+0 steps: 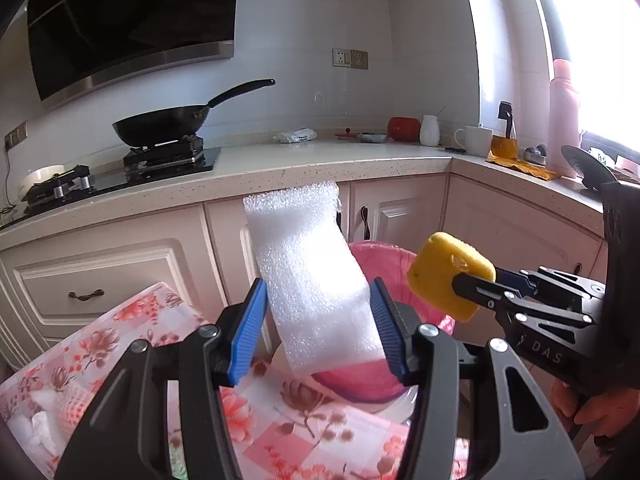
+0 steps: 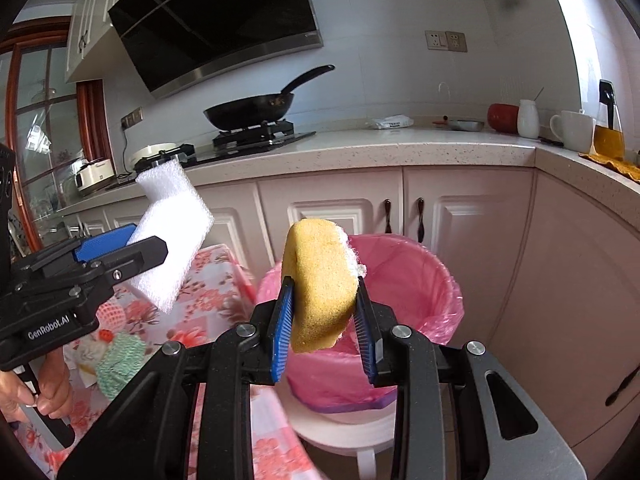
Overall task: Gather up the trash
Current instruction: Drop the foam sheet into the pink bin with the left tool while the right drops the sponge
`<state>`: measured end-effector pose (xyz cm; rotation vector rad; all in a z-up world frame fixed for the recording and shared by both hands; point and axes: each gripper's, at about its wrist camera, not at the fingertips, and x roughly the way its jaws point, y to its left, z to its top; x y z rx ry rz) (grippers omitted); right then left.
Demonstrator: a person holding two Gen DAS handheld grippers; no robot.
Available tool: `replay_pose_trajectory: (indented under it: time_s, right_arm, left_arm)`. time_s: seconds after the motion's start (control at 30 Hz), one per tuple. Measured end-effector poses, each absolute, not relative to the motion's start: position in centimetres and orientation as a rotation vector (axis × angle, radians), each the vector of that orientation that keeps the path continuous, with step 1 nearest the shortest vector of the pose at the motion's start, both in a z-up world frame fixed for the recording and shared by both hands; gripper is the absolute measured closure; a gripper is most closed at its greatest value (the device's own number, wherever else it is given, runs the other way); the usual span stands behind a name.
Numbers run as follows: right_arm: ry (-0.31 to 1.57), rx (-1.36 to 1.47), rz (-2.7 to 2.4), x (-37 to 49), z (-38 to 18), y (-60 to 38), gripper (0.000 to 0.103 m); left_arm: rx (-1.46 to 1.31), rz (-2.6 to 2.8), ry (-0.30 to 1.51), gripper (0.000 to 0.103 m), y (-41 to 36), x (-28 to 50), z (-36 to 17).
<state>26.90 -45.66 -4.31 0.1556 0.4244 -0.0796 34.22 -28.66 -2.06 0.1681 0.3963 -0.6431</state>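
**Foam and sponge held near the pink-lined bin**

Kitchen counter (image 1: 320,160) is running along the white wall, with a wok (image 1: 160,124) sitting on the stove and a mug (image 1: 476,140) standing near the corner. From the left wrist view, the left gripper (image 1: 320,324) is clamping a white foam strip (image 1: 312,264) between its blue pads, the strip sticking up and tilting left. Behind it the bin (image 1: 388,256) with its pink liner is standing beside a floral tablecloth (image 1: 100,344). At the right, the right gripper (image 1: 460,280) is pinching a yellow sponge (image 1: 444,268) just beside the bin's rim.

From the right wrist view, the right gripper (image 2: 324,320) is squeezing the sponge (image 2: 320,280) upright between its pads, in front of the bin (image 2: 420,280), which is sitting before the cabinets (image 2: 480,216). At the left, the left gripper (image 2: 132,248) is gripping the foam strip (image 2: 168,232) over the tablecloth (image 2: 200,308), and a hand (image 2: 44,392) is wrapping its handle. The wok (image 2: 248,110) is resting on the stove behind.
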Motion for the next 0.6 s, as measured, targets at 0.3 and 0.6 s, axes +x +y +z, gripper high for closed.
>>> replay_pose_trajectory:
  time_s: [0.3,0.6]
  right_arm:
    - [0.481,0.151,-0.112,30.6,-5.7,-49.4,0.074]
    - [0.525,0.135,-0.115,33.7,-7.2,-51.7,0.072]
  left_arm:
    - [0.217,-0.706,0.459,0.052,-34.0,39.1,-4.3]
    - [0.228,-0.738,0.552,0.051,-37.1,44.5,-7.7]
